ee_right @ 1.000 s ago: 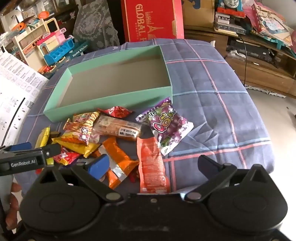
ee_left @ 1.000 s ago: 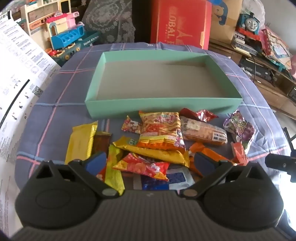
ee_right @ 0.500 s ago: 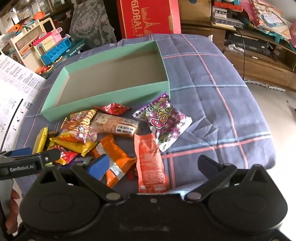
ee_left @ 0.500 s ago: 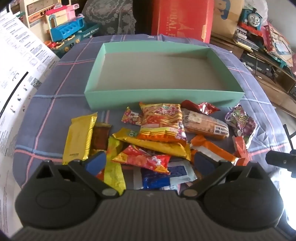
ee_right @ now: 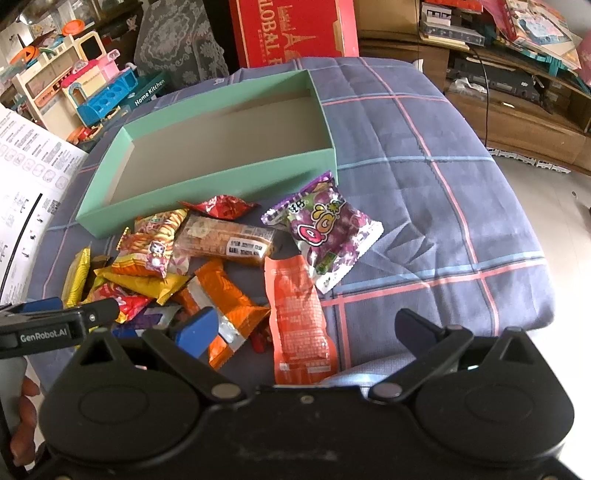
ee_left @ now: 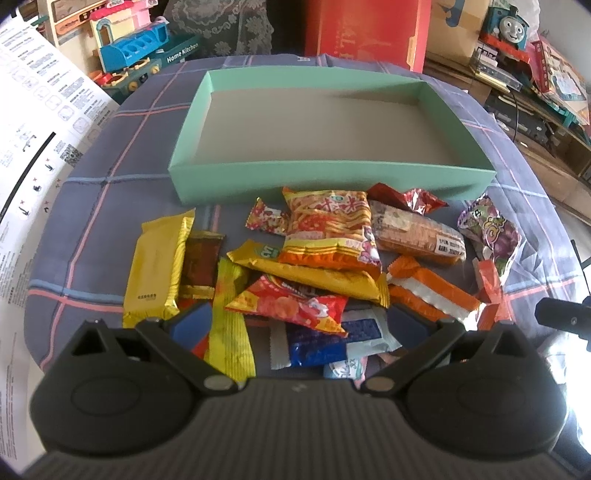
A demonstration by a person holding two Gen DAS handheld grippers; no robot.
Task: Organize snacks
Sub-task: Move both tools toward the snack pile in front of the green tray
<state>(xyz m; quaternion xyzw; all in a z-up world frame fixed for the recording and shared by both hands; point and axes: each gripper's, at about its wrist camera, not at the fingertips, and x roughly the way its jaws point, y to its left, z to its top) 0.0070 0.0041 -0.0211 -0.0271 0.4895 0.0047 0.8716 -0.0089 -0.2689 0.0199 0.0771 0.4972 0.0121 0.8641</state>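
Note:
A shallow green box (ee_left: 325,177) (ee_right: 207,190) stands empty on the checked cloth. In front of it lies a heap of snack packets: a yellow bar (ee_left: 159,266), an orange noodle bag (ee_left: 327,229), a red-orange pouch (ee_left: 291,302), a blue-white packet (ee_left: 332,341), an orange-silver bar (ee_left: 432,295) (ee_right: 225,299), a purple grape bag (ee_right: 325,229) and a flat orange sachet (ee_right: 299,317). My left gripper (ee_left: 297,325) hangs open over the near part of the heap. My right gripper (ee_right: 304,328) is open above the orange sachet. Neither holds anything.
A red carton (ee_right: 291,29) stands behind the box. A toy kitchen set (ee_left: 140,51) sits at the back left, printed sheets (ee_left: 37,122) on the left. Cluttered shelves (ee_right: 517,74) line the right. A hand (ee_right: 26,417) shows at the lower left of the right wrist view.
Both grippers have risen and drawn back a little, so the box and snack heap sit lower and look smaller in view. Nothing was taken hold of.

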